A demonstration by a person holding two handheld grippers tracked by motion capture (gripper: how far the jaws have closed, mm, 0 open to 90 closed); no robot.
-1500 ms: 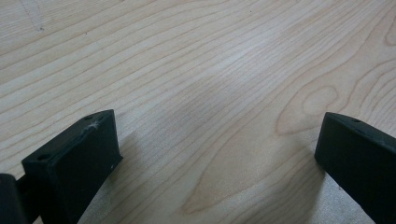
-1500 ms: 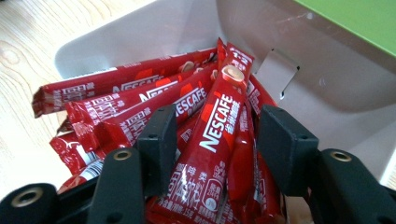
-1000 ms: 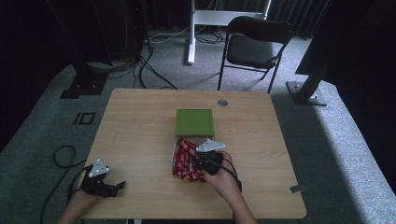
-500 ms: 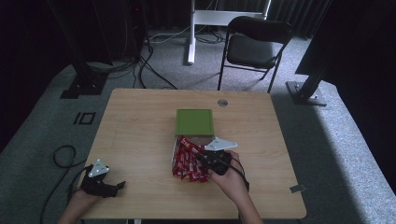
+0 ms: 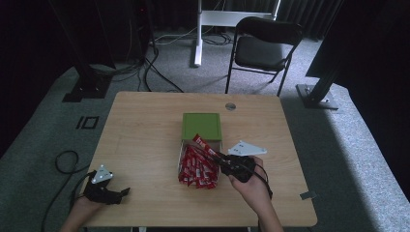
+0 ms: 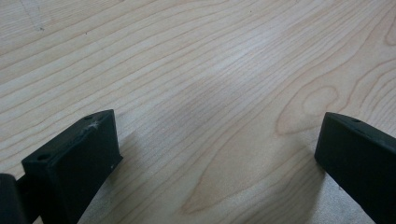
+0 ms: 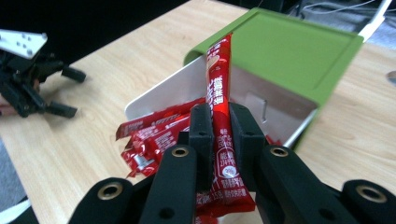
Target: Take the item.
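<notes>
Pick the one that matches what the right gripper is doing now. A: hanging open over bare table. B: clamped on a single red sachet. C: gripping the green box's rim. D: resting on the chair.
B: in the right gripper view, the right gripper has its jaws closed on one red sachet, which points toward the green box.

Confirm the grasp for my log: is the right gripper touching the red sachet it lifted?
Touching. In the right gripper view the right gripper has both black jaws pressed against the sides of the upright red sachet, no gap.
</notes>
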